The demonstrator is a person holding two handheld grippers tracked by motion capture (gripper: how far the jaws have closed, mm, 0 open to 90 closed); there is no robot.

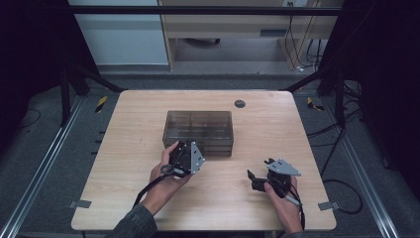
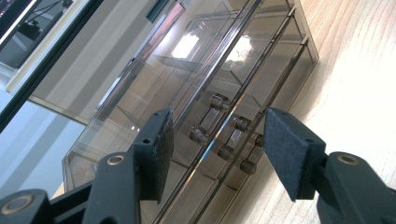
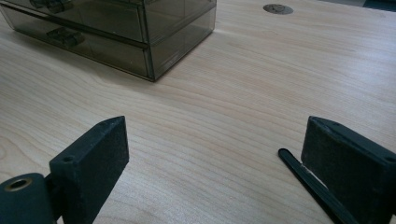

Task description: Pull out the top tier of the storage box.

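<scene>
Smoky see-thru drawer box [image 1: 198,131] mid table [image 1: 124,148], three drawers w/ knob handles [image 2: 219,126]. Left gripper [image 2: 217,154] jaws half-open around handles, not touching; right gripper [image 3: 215,172] wide, empty. Drawer contents unclear thru glare.

I'm looking into a lab recording bay: a bare wooden table [image 1: 148,124] ringed by black curtains [image 1: 29,44], metal floor rails [image 1: 44,163], hazard-striped tape [image 1: 101,103], loose cables [image 1: 346,191] on grey carpet, and a plain workbench [image 1: 237,25] against the back wall
</scene>
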